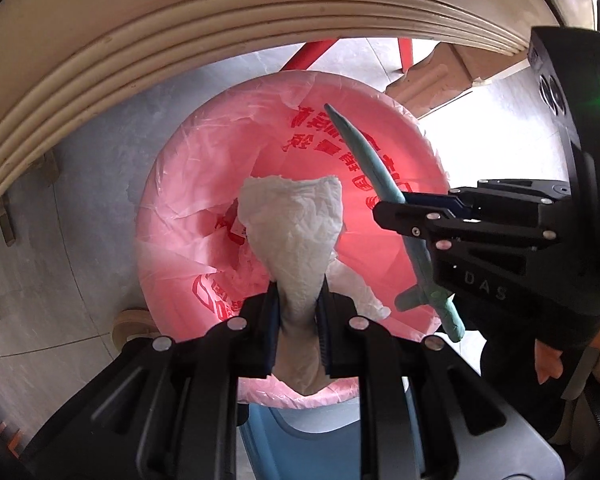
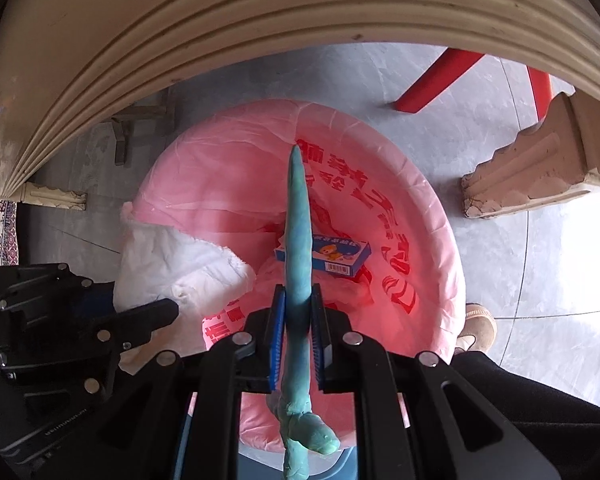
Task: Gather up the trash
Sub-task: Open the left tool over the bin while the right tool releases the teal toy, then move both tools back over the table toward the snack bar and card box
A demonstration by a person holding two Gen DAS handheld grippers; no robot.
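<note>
left gripper over pink-lined bin, pinching white tissue | right gripper beside it over bin, clamping teal strip pointing forward

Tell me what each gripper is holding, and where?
The left gripper pinches the white tissue at its narrow bottom end. The right gripper clamps the long teal strip below its middle.

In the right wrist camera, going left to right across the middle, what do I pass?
left gripper → white tissue it holds → teal strip in the right gripper → small blue box in the pink-lined bin → brown shoe
</note>
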